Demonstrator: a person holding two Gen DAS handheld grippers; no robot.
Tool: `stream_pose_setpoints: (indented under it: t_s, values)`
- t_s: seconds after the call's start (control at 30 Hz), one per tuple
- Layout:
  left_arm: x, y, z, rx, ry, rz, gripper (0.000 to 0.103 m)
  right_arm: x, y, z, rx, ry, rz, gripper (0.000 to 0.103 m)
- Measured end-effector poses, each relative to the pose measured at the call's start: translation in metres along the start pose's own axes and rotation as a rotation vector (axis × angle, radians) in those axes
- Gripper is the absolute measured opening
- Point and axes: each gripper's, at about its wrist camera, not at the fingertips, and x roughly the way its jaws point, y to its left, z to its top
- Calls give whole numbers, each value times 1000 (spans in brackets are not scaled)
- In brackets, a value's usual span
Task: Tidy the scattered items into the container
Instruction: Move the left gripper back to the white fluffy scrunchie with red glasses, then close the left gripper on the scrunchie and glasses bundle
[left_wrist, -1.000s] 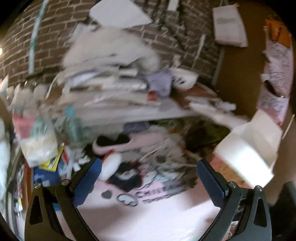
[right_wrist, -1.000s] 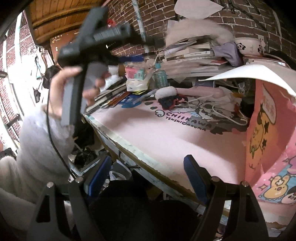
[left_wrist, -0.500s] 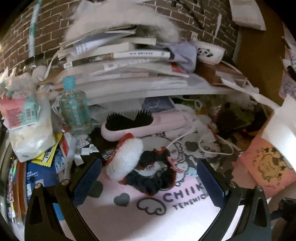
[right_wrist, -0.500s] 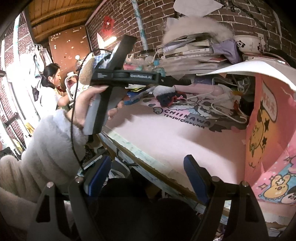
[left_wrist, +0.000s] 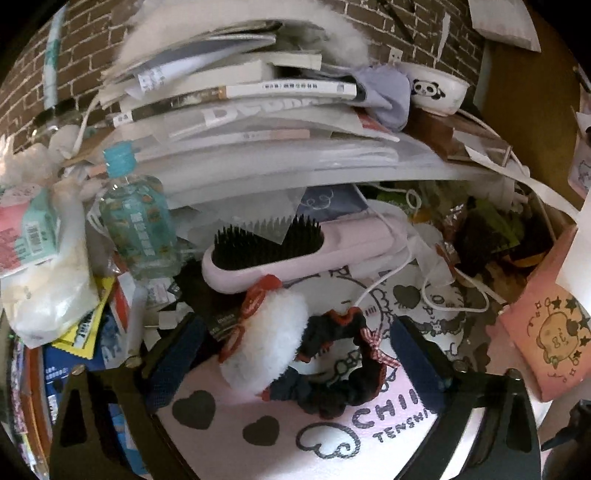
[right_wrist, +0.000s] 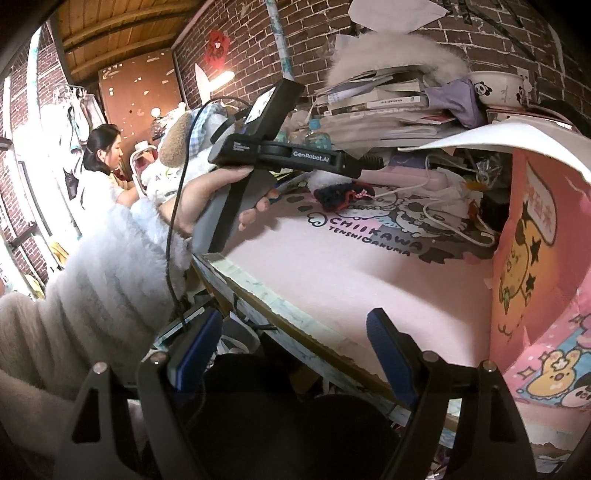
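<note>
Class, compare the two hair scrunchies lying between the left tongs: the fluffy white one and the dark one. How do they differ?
The white scrunchie is plush and fluffy; the dark scrunchie is crinkled, flat fabric. The white scrunchie has red trim with a red bow at its top; the dark scrunchie has a red edge and a small checked bow. The white scrunchie sits tilted, overlapping the dark scrunchie's left edge. Both lie on the pink mat, between the left tongs.

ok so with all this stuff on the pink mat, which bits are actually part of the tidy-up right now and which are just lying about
In the job:
- left gripper, jaws closing around the scrunchies
- white fluffy scrunchie
- dark scrunchie
- pink box, likely the container

Lying about:
- hairbrush
- bottle
- book stack
- panda bowl
- white cable
</note>
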Motion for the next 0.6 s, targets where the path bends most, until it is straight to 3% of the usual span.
stream_pose_setpoints:
  t_s: [0.03, 0.13, 0.27, 0.37, 0.6]
  values:
    - [3, 0, 0, 2, 13, 4, 80, 0, 0, 0, 2, 0, 0, 78]
    - [13, 1, -4, 14, 60, 21, 62, 0, 1, 0, 2, -1, 3, 78]
    - [17, 3, -7, 9, 71, 27, 57, -1, 1, 1, 1, -1, 2, 78]
    - [18, 5, -7, 2, 79, 28, 43, -1, 1, 0, 5, 0, 2, 78]
    - [15, 6, -9, -3, 81, 24, 34, 0, 1, 0, 7, 0, 5, 78]
